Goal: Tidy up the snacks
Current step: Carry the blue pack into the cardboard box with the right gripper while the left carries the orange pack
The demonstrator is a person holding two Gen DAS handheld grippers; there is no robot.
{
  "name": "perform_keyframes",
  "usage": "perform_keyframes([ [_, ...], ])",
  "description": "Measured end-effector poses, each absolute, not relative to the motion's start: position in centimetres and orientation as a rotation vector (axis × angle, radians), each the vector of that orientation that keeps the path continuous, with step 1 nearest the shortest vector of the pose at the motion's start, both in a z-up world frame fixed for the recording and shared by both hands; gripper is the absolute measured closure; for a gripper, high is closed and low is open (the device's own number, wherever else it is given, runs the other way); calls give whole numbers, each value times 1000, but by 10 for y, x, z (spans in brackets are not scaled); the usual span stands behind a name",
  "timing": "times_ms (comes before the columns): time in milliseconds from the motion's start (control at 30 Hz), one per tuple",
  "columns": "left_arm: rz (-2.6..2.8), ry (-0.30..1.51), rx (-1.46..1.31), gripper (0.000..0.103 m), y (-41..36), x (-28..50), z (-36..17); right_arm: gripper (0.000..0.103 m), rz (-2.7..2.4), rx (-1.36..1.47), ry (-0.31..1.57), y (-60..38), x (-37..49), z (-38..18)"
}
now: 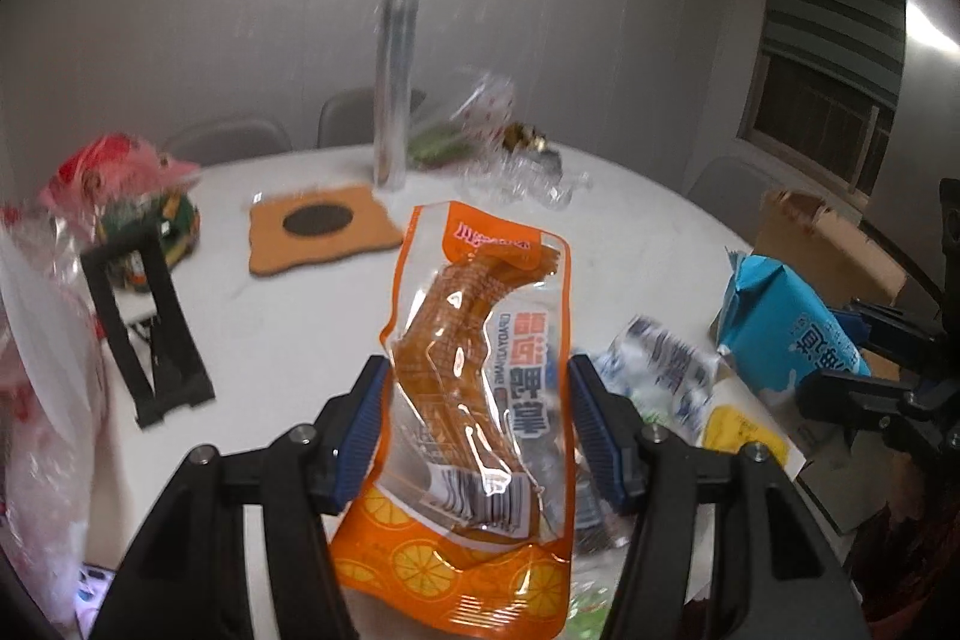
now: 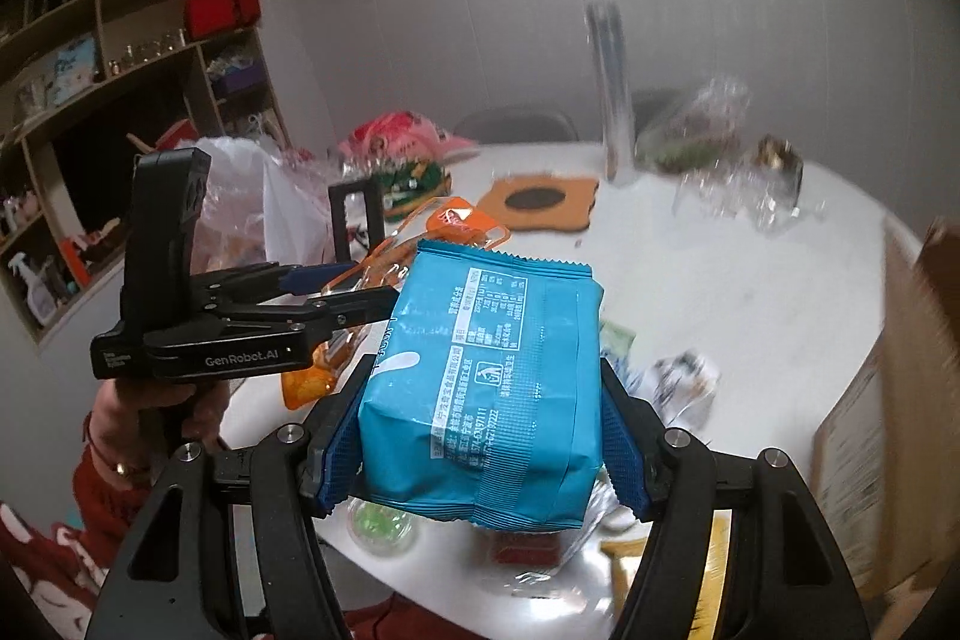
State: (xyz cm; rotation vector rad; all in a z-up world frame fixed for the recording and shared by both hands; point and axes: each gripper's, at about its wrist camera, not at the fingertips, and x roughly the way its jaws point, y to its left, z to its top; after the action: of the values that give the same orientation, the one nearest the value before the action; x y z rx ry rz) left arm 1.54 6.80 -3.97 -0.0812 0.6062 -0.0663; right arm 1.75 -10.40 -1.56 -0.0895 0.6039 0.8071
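Observation:
My left gripper (image 1: 477, 376) is shut on an orange clear-windowed snack pouch (image 1: 456, 316), its blue pads pressing both long edges. The pouch hangs lifted above the white round table (image 1: 270, 316). The right wrist view shows this same gripper (image 2: 354, 289), in a person's hand, with the orange pouch (image 2: 456, 220) sticking out of it. My right gripper (image 2: 483, 382) is shut on a puffy blue snack packet (image 2: 510, 328), held by its sides above the table's near edge. In the left wrist view, that gripper (image 1: 852, 352) and the blue packet (image 1: 780, 322) sit at the right.
An open cardboard box (image 2: 900, 370) stands at the table's right edge. Loose snack packets (image 1: 666, 370) lie beneath the grippers. A cork coaster (image 1: 324, 226), a black stand (image 1: 144, 322), plastic bags (image 1: 42, 340) and a tall foil roll (image 1: 393, 100) crowd the table. Shelves (image 2: 120, 70) stand at the left.

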Motion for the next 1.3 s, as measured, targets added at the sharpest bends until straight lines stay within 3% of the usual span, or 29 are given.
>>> perform_keyframes([
  [300, -127, 513, -19, 47, 20, 24, 15, 39, 756, -101, 491, -150, 9, 23],
  [700, -405, 447, 103, 47, -112, 68, 77, 39, 574, -46, 432, -256, 10, 43],
  [1000, -589, 579, 207, 47, -210, 119, 75, 39, 487, -38, 521, -306, 30, 27],
  [1300, -606, 688, 251, 47, -229, 150, 55, 39, 505, -87, 709, -310, 74, 1],
])
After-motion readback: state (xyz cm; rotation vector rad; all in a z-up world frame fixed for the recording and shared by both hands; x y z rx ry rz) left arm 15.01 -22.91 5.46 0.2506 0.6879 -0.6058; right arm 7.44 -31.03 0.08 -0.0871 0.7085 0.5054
